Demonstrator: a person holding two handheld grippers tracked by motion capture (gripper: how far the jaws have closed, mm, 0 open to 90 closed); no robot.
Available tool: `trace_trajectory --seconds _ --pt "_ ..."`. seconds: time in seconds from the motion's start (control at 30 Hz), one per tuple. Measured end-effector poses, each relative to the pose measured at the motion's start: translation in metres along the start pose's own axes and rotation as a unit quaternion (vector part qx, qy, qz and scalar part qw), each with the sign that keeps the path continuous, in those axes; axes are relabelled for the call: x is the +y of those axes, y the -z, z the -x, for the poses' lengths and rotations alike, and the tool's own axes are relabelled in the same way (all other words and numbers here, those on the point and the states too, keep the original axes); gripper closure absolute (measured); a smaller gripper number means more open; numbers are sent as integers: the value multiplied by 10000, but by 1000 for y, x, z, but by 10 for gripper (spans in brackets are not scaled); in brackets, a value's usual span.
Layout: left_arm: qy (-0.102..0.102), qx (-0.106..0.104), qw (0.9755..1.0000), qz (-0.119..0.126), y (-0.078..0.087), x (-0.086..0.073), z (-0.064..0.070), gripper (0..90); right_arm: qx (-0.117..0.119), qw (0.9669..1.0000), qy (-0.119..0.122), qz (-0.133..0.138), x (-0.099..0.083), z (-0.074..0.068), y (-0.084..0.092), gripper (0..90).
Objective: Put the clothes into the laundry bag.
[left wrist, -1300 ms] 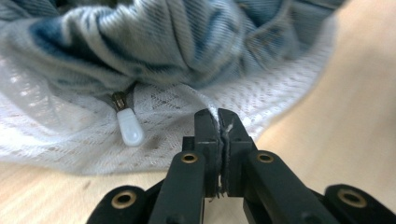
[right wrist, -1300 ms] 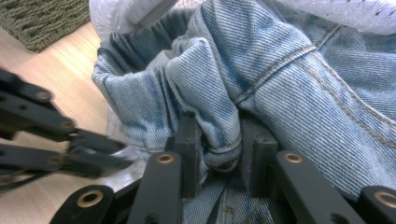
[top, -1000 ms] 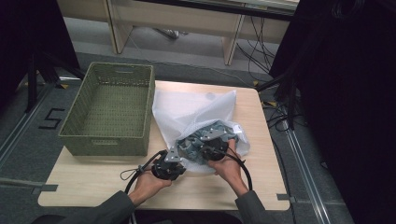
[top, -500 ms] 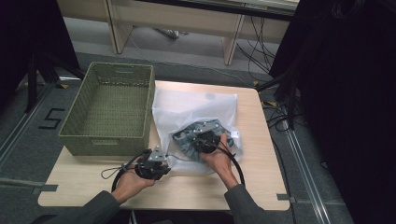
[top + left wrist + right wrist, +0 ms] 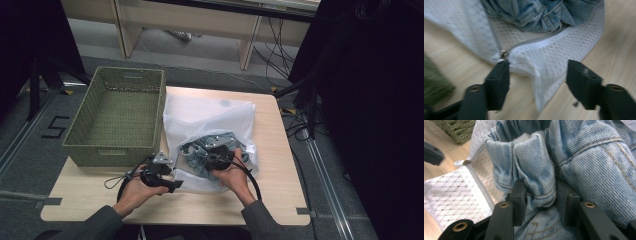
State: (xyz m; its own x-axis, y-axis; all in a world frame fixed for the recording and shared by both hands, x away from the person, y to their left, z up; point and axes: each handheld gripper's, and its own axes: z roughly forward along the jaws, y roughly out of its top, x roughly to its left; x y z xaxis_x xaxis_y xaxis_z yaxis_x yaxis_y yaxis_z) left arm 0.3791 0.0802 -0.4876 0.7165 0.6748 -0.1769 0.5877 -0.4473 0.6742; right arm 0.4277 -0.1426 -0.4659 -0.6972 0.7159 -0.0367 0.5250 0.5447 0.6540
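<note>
Wood-topped table fills the middle of the high view, standing on grey floor, with a pale desk's legs and loose cables along the top of the frame. At lower centre we see two forearms coming in from the bottom edge. The left gripper lies low over the tabletop, just left of the white mesh bag; in the left gripper view its jaws stand wide apart, bracketing the bag's zippered corner without pinching it. The right gripper is clamped on a fold of the denim garment, which sits in the bag's open mouth. We count one bag, one garment and one green woven basket at centre left.
</note>
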Motion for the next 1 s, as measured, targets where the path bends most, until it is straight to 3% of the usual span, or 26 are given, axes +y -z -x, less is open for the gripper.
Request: trace_trajectory --seconds 0.1,0.2,0.27,0.3,0.33,0.37,0.43,0.47,0.6,0.63,0.67,0.73,0.77,0.83,0.87,0.9,0.93,1.0 --pt "-233 184 9995 -60 -14 6 8 271 -102 9998 131 144 0 2 -1 607" --pt "-680 401 9969 -9 -18 13 22 256 -53 9999 55 72 0 1 1 594" --pt "-835 485 9953 83 -15 17 31 264 -35 9999 -103 51 -1 -1 1 592" --pt "-882 440 9950 129 -13 18 34 278 -73 9998 -94 145 -1 -1 -1 592" --pt "-902 201 9956 177 -11 19 37 305 -39 9999 -79 131 -1 -1 -1 592" --pt "-831 0 9965 113 -12 19 39 333 -36 9998 -95 145 -1 0 -1 592" --pt "-752 -171 9970 -4 -18 17 38 319 19 9997 -202 114 -1 -1 0 592" --pt "-812 -135 9965 -146 -22 15 36 316 -23 9997 -170 154 -1 -1 -1 592" --pt "-777 -197 9962 -330 -32 8 29 284 10 9998 -140 108 -2 0 0 591" --pt "-1001 -179 9936 -495 -31 9 27 276 11 9999 -130 108 -2 0 0 590" --pt "-1114 -171 9924 -494 -34 8 26 290 14 9998 -151 95 -2 0 0 590" --pt "-1098 -46 9934 -333 -37 6 28 412 11 9999 -116 103 -2 1 0 590" --pt "-1314 11 9908 -315 -37 7 27 522 49 9999 -132 74 -2 1 0 590" --pt "-1180 28 9926 -274 -37 7 25 660 72 9998 -193 2 -1 0 2 592" --pt "-1239 57 9919 -275 -37 8 23 747 64 9998 -186 -8 -1 0 2 604" --pt "-1130 47 9932 -280 -36 7 23 797 50 9998 -184 110 -2 -1 0 617" --pt "-1188 68 9924 -306 -35 7 22 844 93 9999 -2 137 -3 1 0 635" --pt "-1265 -10 9911 -408 -33 5 27 873 207 9998 61 -2 -2 0 3 674"
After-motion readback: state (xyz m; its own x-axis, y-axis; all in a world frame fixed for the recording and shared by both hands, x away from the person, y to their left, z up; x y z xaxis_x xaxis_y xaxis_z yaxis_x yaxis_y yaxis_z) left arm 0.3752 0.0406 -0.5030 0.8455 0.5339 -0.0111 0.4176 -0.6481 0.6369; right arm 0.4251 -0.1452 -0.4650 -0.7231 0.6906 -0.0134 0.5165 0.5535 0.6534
